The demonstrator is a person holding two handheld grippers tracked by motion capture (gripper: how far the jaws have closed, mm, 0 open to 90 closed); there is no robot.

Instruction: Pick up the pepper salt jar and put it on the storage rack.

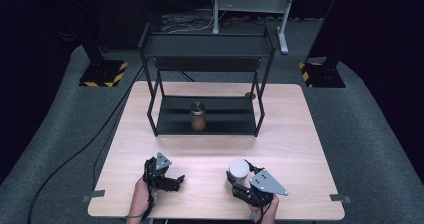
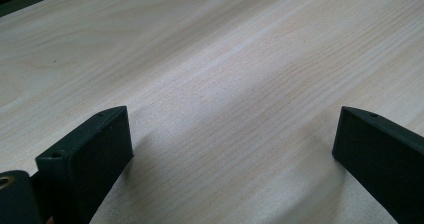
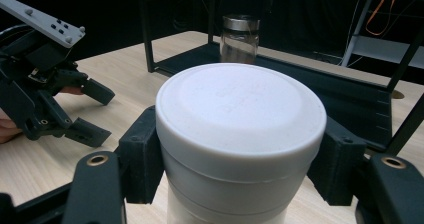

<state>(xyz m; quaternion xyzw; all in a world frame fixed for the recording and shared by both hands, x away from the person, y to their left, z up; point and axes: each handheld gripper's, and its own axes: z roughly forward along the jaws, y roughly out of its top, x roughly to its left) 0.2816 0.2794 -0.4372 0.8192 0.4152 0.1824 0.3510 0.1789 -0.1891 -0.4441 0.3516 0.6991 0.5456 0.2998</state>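
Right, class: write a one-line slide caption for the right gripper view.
Right gripper clamps a white lidded container, with a glass jar on the black rack beyond.

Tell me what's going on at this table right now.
A person is working at a wooden table with a two-jaw gripper in each hand. The right gripper is closed on a white lidded container near the table's front edge, its jaws pressing both sides. The left gripper rests open over bare wood, holding nothing. Farther back stands a black metal rack, with a glass jar with a metal lid on its bottom shelf. The container looks likely headed for that rack.
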